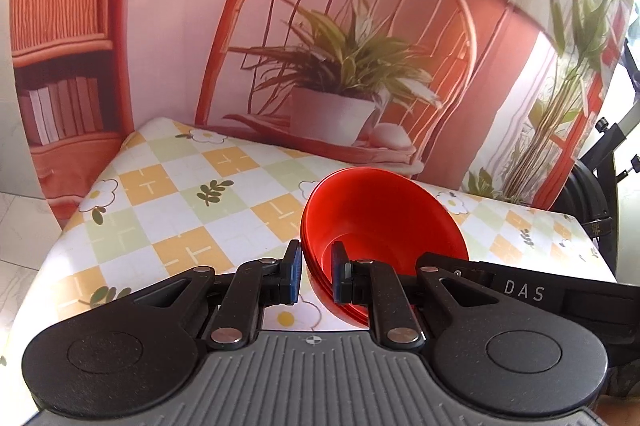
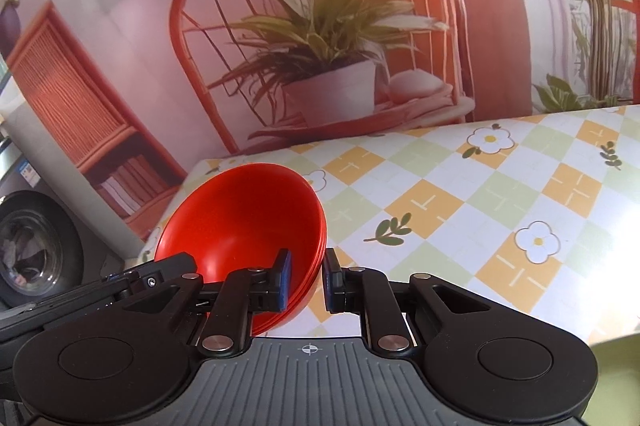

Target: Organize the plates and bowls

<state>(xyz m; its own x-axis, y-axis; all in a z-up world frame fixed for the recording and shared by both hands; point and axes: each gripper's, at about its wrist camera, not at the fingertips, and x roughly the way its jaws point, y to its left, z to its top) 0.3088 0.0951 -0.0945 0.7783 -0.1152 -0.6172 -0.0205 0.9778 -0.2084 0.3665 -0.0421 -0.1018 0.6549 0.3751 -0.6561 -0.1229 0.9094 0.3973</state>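
Above tablecloth (image 1: 168, 185) | both hand-held grippers (image 1: 316, 274) (image 2: 306, 278) pinch red bowl stack's (image 1: 380, 218) (image 2: 248, 214) rim

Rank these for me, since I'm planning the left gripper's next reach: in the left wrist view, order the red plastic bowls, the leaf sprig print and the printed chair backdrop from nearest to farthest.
1. Red plastic bowls: stacked, rim clamped in the left gripper.
2. Leaf sprig print on the checked tablecloth: ahead, to the left.
3. Printed chair backdrop: behind the table's far edge.
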